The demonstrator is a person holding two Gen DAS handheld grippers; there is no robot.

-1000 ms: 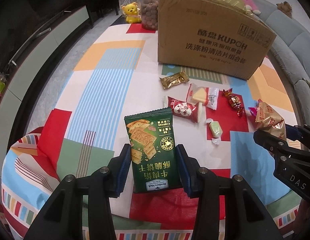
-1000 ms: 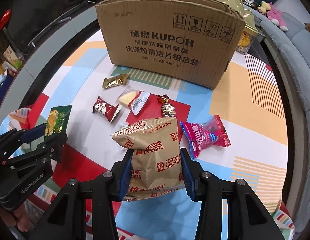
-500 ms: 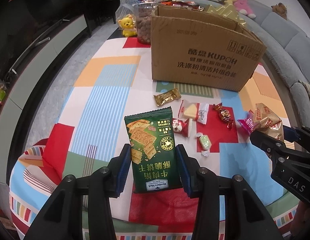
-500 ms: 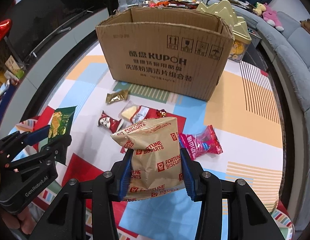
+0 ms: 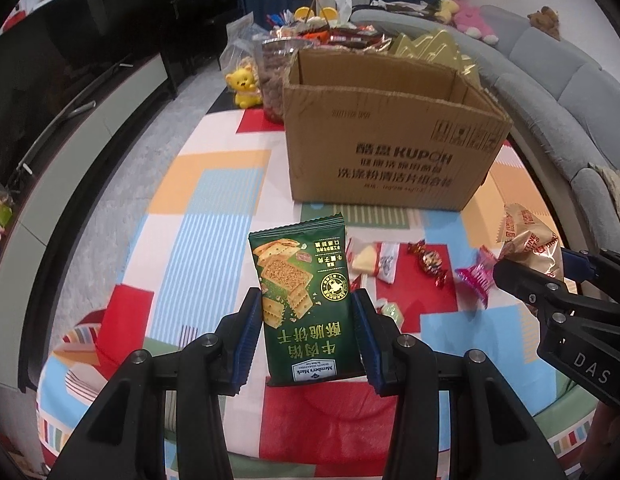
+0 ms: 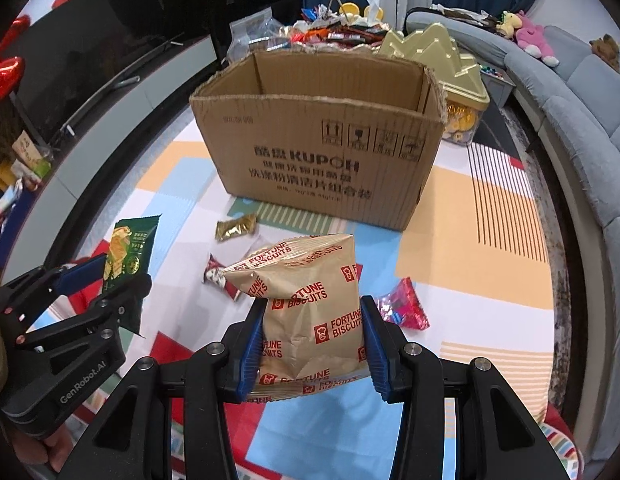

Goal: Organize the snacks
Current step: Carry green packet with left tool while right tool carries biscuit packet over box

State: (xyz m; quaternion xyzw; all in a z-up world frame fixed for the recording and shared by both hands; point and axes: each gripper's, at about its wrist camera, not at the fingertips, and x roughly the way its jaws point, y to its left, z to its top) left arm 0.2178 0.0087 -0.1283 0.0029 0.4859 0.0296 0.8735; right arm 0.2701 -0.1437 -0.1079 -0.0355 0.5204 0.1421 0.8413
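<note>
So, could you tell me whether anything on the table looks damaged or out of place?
The cardboard box has ragged, torn top corners, and small wrapped snacks, such as the gold one, lie scattered before it.

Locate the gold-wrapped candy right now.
Right wrist view: the gold-wrapped candy lies on the tablecloth, just in front of the cardboard box, toward its left corner, up-left of the Fortune Biscuits bag.

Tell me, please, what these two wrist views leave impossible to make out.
- Cardboard box floor: both views, near wall hides it.
- Red wrapped snack: right wrist, mostly behind the fortune biscuits bag.
- Pale green candy: left wrist, partly behind a finger of the left gripper.
</note>
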